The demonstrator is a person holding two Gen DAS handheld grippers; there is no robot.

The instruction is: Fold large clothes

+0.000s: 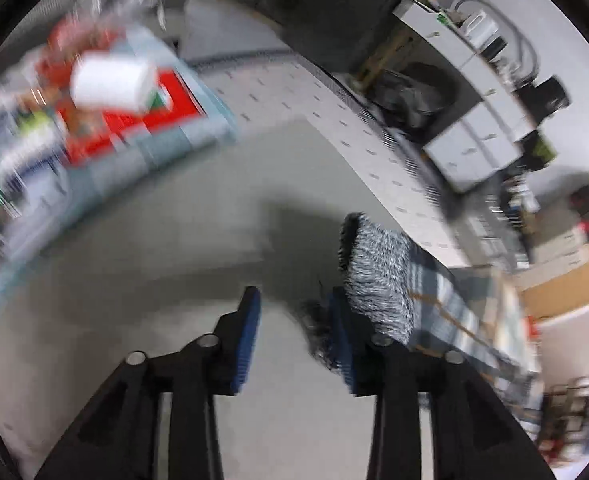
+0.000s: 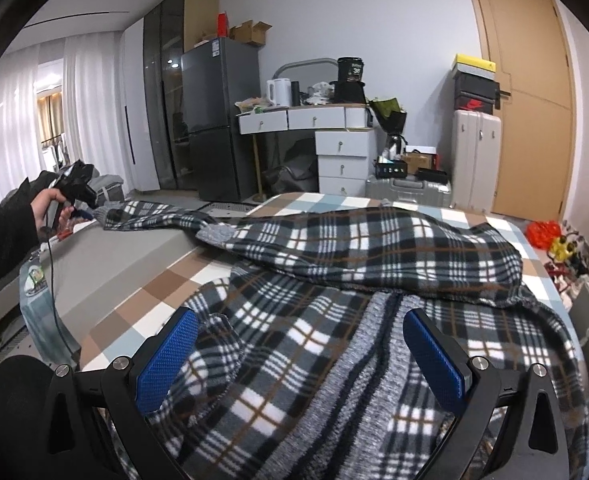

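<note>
- A plaid jacket [image 2: 358, 248] in black, white, grey and brown, with a grey knitted lining and cuffs, is spread across a bed [image 2: 142, 292] covered by a checked sheet of brown, white and pale blue.
- One sleeve [image 2: 150, 216] is stretched out to the left, past the bed's edge, its grey cuff [image 1: 374, 276] reaching the left gripper [image 2: 79, 211].
- In the right wrist view, the right gripper [image 2: 300, 354] is seen with its blue pads wide apart above the jacket's lower part; nothing is held between them.
- Only in that view is the left hand [image 2: 46, 206] seen, wrapped around its gripper's handle beside the sleeve end.
- In the left wrist view, which is blurred, the left gripper [image 1: 294, 336] is shown with a narrow gap between its pads, and the gap is bare; the cuff lies against the outer side of the right-hand pad, not between them.
- Only the left wrist view shows a grey surface [image 1: 166, 240] under the gripper and a blurred red box [image 1: 134, 120] with a white roll [image 1: 110, 84] on it.
- Only the right wrist view shows a dark fridge [image 2: 214, 120], white drawers [image 2: 342, 156], suitcases [image 2: 474, 160] and a wooden door [image 2: 534, 100].
</note>
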